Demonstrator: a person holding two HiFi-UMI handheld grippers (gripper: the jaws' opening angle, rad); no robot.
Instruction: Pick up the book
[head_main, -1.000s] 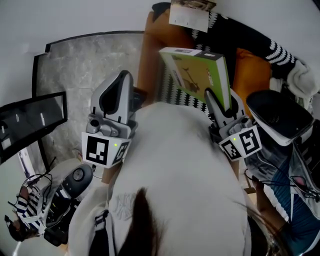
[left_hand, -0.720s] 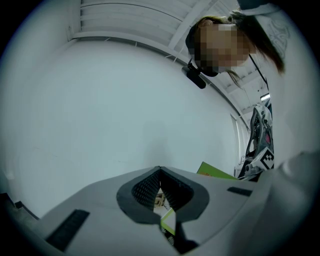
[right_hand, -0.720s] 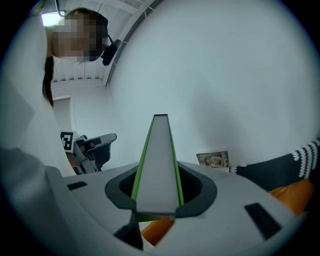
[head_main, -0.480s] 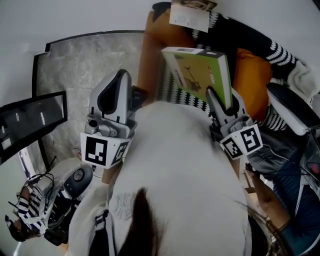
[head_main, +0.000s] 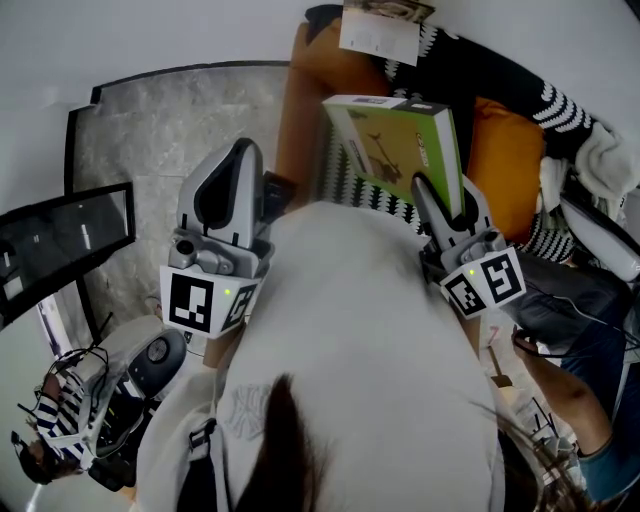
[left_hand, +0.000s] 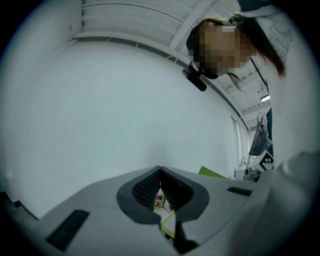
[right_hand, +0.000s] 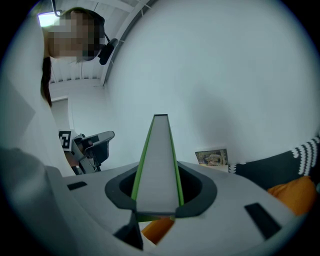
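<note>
Book (head_main: 395, 140), perhaps nudged, in right gripper (head_main: 445, 192)

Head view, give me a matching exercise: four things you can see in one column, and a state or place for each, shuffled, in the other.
Column one:
1. green book
2. left gripper
3. right gripper
4. photo card

Column two:
A. jaws together, nothing held
B. against the white wall
C. clamped on the book's edge
D. held up by one gripper

Pairs: 1-D, 2-A, 3-C, 4-B
</note>
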